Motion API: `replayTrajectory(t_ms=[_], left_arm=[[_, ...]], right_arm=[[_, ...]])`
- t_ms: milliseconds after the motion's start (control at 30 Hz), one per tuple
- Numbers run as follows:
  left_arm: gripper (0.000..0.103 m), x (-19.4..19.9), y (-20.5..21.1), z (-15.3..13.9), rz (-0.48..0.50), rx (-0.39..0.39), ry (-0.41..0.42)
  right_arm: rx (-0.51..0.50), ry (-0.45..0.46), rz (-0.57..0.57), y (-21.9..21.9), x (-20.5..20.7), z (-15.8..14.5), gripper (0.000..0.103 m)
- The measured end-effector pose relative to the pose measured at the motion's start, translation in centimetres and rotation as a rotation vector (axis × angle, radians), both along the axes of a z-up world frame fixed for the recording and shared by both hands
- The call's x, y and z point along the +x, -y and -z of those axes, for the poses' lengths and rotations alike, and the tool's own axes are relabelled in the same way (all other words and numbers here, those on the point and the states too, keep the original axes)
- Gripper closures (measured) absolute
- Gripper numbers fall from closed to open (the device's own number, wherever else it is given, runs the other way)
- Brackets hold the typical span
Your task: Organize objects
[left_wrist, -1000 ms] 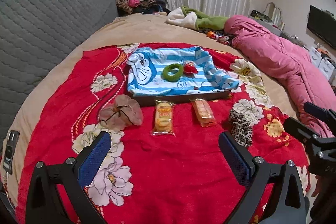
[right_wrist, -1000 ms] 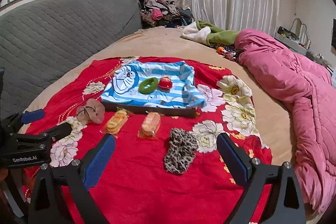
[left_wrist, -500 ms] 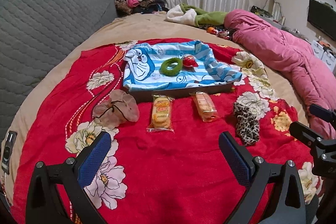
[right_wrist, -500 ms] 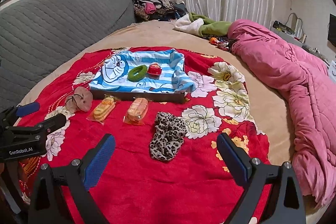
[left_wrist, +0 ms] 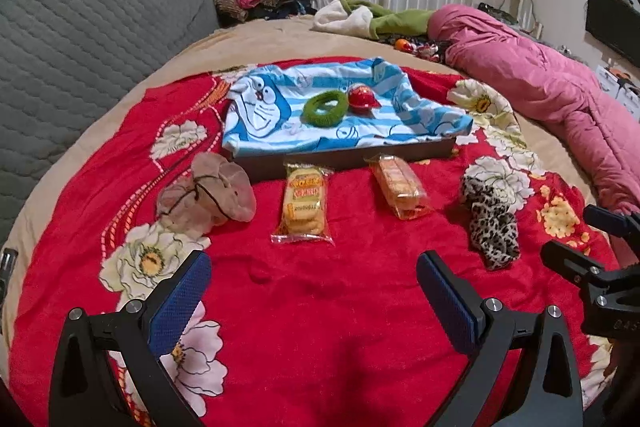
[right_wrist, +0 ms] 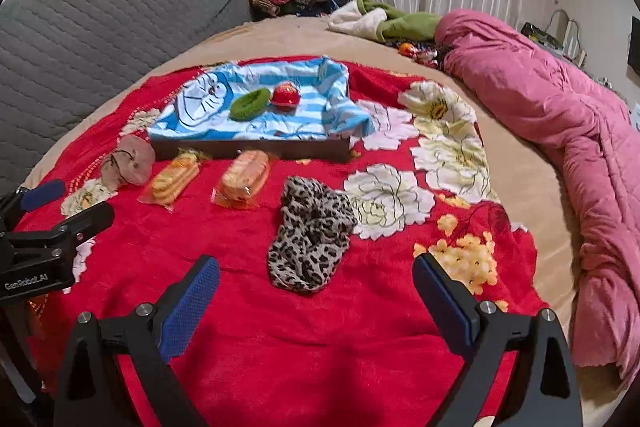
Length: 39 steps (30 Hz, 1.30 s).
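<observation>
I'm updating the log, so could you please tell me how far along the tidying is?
Done: a green fuzzy ring and a red round toy already lie in the brown tray lined with blue striped cloth. In hand: nothing; the left gripper and right gripper are open. Left on the red blanket: a beige scrunchie, two snack packets and a leopard-print scrunchie.
</observation>
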<state>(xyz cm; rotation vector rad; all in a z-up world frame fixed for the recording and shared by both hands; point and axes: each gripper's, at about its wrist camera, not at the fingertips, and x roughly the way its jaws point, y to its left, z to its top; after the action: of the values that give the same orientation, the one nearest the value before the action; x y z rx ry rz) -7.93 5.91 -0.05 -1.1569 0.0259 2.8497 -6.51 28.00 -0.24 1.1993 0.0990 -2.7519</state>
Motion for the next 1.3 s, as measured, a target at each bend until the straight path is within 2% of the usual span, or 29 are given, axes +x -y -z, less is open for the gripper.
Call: replayTrajectory(t_ms=[400, 1033, 1300], left_arm=[[0.001, -1.3, 0.4, 2.2, -0.001, 0.012, -0.001], [0.001, -4.2, 0.7, 4.8, -0.004, 0.036, 0.043], [0.001, -5.3, 0.5, 5.4, -0.004, 0.022, 0.058]], right_arm=[[0.012, 0.016, 0.02, 0.0, -1.0, 2.1, 0.005], [0.045, 0.041, 0.041, 0.6, -3.5, 4.2, 0.005], [0.049, 0.059, 0.043, 0.7, -4.5, 5.0, 0.005]])
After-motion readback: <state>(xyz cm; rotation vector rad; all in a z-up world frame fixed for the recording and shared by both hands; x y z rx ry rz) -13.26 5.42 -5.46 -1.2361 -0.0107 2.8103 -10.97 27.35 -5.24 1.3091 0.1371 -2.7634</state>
